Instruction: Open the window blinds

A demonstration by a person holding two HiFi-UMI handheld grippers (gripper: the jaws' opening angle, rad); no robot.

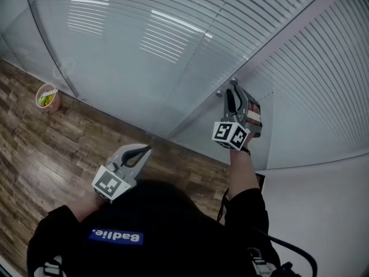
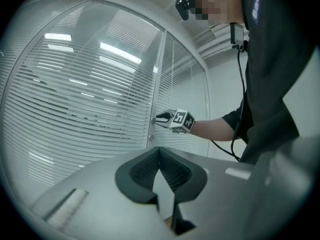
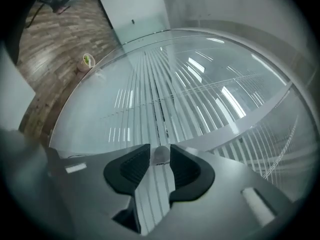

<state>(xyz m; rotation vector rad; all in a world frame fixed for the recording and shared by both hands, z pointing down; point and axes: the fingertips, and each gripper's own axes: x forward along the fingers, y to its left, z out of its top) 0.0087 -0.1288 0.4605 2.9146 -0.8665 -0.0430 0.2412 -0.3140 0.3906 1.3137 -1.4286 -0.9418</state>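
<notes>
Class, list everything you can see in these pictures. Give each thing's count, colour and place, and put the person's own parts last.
blinds: two panels, white, behind the glass wall
post: one, white, between the two panels
knob: one, silver, on the post
cup: one, pale with green inside, on the floor by the glass
floor: one, brown wood, below the glass
wall: one, white, at the right
right gripper: one, grey, closed on the knob
left gripper: one, grey, shut and empty, held low
sleeves: two, black
</notes>
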